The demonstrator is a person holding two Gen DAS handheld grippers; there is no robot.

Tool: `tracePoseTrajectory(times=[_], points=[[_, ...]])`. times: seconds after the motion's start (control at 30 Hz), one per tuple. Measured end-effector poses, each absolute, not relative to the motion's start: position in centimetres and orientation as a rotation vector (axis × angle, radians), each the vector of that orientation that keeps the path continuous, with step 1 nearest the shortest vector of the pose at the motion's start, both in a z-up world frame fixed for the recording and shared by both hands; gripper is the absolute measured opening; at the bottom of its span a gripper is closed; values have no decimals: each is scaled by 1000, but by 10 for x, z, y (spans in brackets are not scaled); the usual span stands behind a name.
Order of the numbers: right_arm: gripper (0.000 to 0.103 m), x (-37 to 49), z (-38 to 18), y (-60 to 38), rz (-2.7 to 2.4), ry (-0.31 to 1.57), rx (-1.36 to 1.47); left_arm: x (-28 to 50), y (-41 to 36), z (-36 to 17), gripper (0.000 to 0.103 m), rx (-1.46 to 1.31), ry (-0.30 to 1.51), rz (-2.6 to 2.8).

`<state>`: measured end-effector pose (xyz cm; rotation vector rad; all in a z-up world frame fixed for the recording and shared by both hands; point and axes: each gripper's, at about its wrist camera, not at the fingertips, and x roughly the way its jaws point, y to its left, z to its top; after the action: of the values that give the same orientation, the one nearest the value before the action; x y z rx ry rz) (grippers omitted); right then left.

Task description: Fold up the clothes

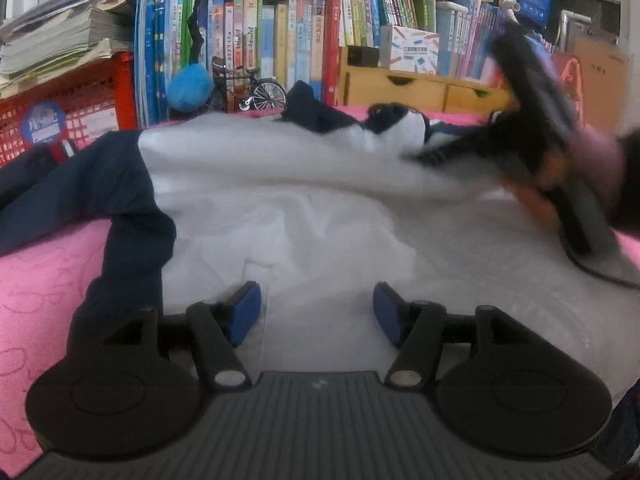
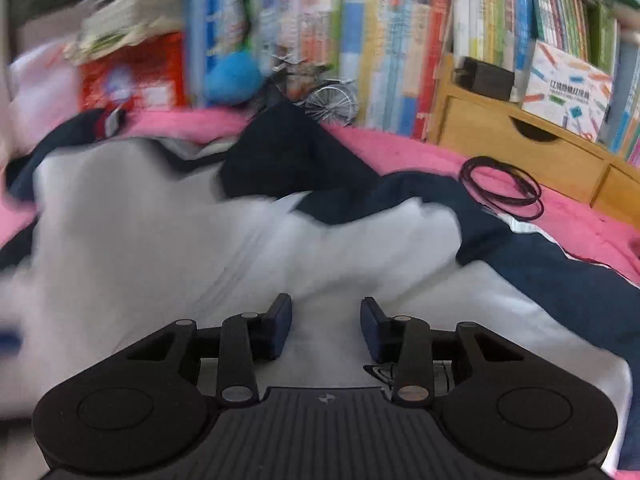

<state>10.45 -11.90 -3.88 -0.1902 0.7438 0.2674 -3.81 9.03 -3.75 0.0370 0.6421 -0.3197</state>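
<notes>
Shirt (image 1: 304, 208): white body, navy sleeves, rumpled across the pink cover (image 1: 44, 280).
Left gripper (image 1: 316, 310): jaws apart, empty, low over the hem, apparently to pinch it.
Right gripper (image 2: 325, 326): parted, empty, blurred; likely repositioning.

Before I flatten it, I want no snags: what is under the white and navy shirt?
The white and navy shirt lies on a pink cloth, visible around its edges. Whatever sits beneath its middle is covered.
</notes>
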Motion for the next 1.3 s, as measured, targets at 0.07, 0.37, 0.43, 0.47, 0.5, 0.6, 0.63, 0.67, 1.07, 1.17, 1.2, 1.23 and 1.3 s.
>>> tracePoseTrajectory(times=[0.07,0.37,0.43,0.47,0.5,0.6,0.63,0.67,1.07,1.17,1.2,1.23,1.3], points=[[41,97,-26,-122,332,776,-252,-40,91,-37,64,23,642,-328],[88,206,25,-170,110,846,139,-34,89,-35,68,-8,645,-346],[71,234,-1,-170,72,1029,236,-34,90,-35,68,-16,645,-350],[56,241,-13,-168,63,1105,256,-33,90,-35,68,-20,645,-352],[51,238,-20,-163,56,1122,223,-33,91,-34,68,-24,645,-354],[20,227,2,-139,55,961,12,-33,92,-34,69,-35,645,-359],[19,218,18,-136,41,813,-33,-33,92,-34,69,-37,645,-360],[19,210,36,-133,27,660,-76,-33,92,-34,70,-39,645,-361],[75,191,-14,-151,-48,637,-287,-34,90,-34,72,-34,646,-364],[81,168,-1,-158,-13,573,-205,-34,89,-34,72,-23,647,-363],[81,159,1,-161,35,578,-161,-34,88,-34,72,-19,647,-362],[81,150,3,-165,83,584,-118,-33,88,-34,72,-16,647,-361],[82,134,-1,-168,165,628,-85,-32,88,-35,73,-8,648,-360]])
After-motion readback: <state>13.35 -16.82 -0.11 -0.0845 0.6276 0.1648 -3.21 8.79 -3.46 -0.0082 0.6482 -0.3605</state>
